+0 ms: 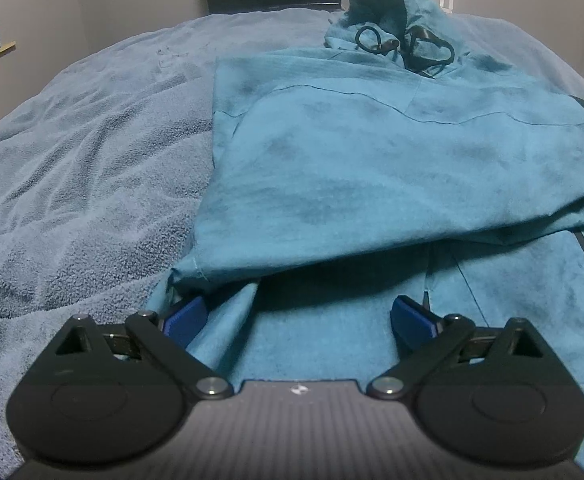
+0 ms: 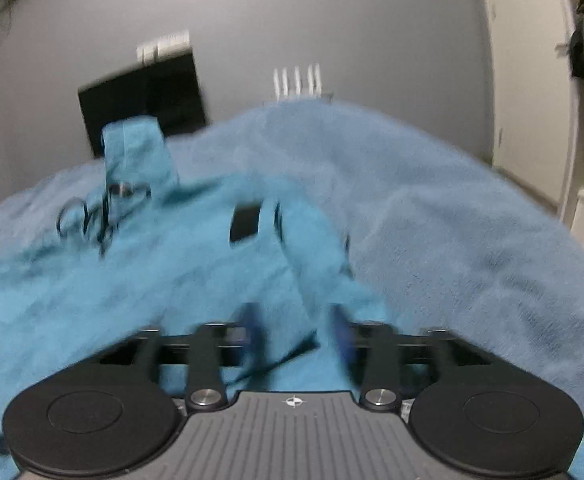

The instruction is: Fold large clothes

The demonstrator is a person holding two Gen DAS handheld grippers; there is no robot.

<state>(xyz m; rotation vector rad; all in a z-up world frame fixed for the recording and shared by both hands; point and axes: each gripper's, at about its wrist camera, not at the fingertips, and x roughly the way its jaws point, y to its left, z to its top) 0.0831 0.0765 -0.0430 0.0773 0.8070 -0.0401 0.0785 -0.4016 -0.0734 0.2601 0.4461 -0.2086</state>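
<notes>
The hoodie [image 1: 371, 152] lies spread on the bed [image 1: 72, 168], running away from both tongs with its hood [image 1: 375, 8] and drawstrings at the far end, so its long axis points straight ahead of them. The left tongs [image 1: 295, 314] stand wide open at the near hem; a folded-over layer of the hoodie lies just ahead of and above them, its edge drooping over the left blue pad [image 1: 184, 316], with nothing pinched. The right tongs [image 2: 295, 328] are parted too, with a strip of the cloth running between the pads [image 2: 252, 328], though the pads do not look pressed on it.

The left tongs seem nearer the loose flap's corner, so the next grab probably falls to them, reaching forward and slightly left.

The right view is smeared by motion, so the pads and the cloth there are hard to read. The hoodie's right side is cut off in the left view, and the sleeves cannot be made out.
</notes>
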